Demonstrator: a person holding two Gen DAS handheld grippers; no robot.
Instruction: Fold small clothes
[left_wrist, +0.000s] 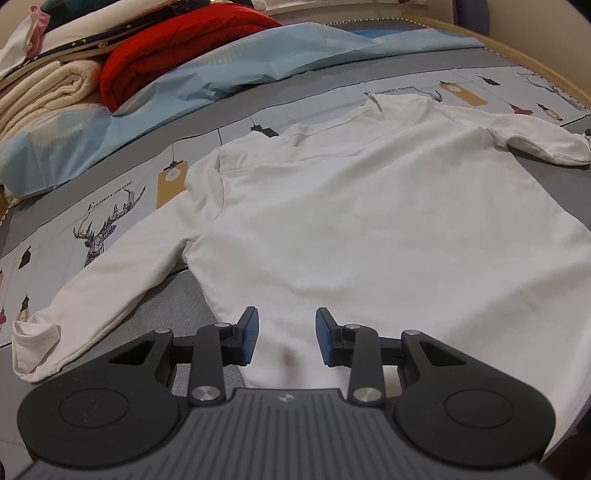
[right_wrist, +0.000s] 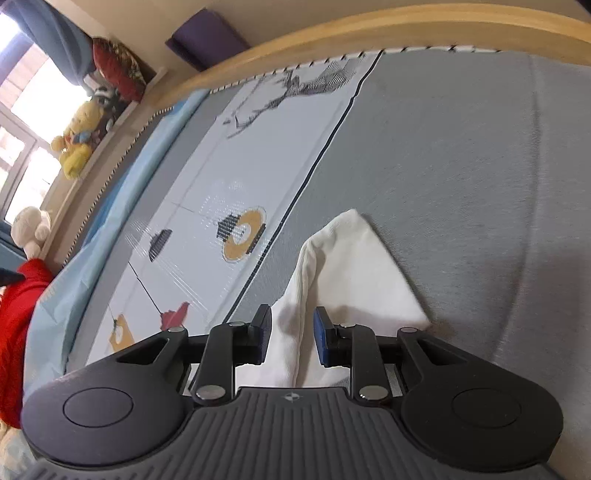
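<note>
A white long-sleeved shirt (left_wrist: 369, 221) lies flat on the bed sheet (left_wrist: 192, 291), collar at the far side and both sleeves spread out. My left gripper (left_wrist: 287, 313) hovers open at the shirt's near hem, its blue pads apart with white cloth under the gap. In the right wrist view a folded end of a white sleeve (right_wrist: 343, 266) lies on the grey sheet (right_wrist: 480, 166). My right gripper (right_wrist: 291, 310) is open around it: a ridge of the cloth runs between the pads, which do not press on it.
A red blanket (left_wrist: 177, 48), a light blue duvet (left_wrist: 192, 92) and cream folded towels (left_wrist: 40, 96) are piled at the far left of the bed. A wooden bed frame (right_wrist: 332, 37) rims the mattress. Plush toys (right_wrist: 75, 144) sit on a ledge by the window.
</note>
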